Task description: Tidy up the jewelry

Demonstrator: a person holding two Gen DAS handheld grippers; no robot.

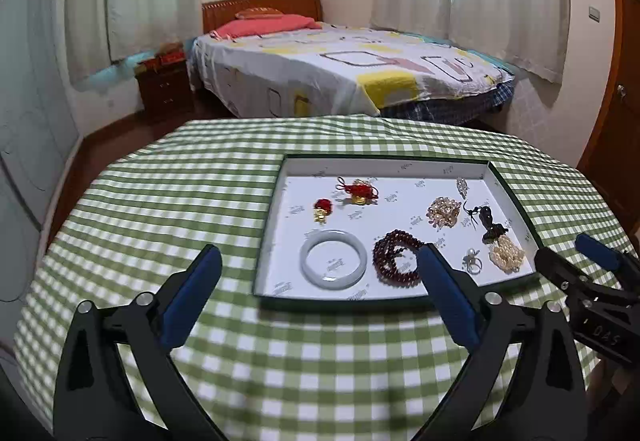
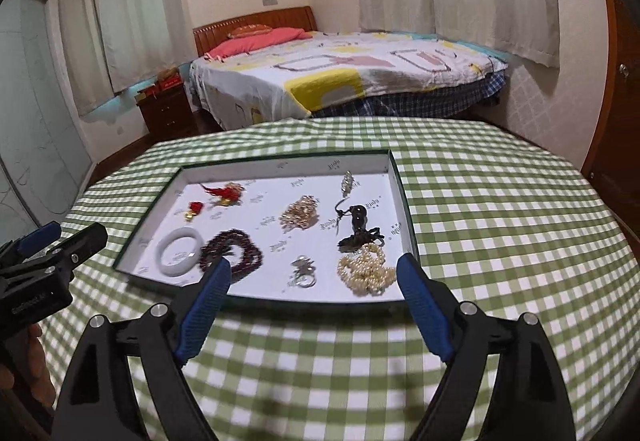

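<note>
Hovering over the green-and-white checked tablecloth, my left claw has its blue-padded jaws spread wide with nothing between them; my right claw stands open and empty too. Ahead lies the shallow white tray with a dark green rim. Inside it rest a pale jade bangle, dark red bead strands, cream pearl strands, a silver ring and two red-and-gold charms.

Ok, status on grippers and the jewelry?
Left gripper and right gripper open, empty. Jewelry all in tray: bangle, bead strands. Nothing in the way.
</note>
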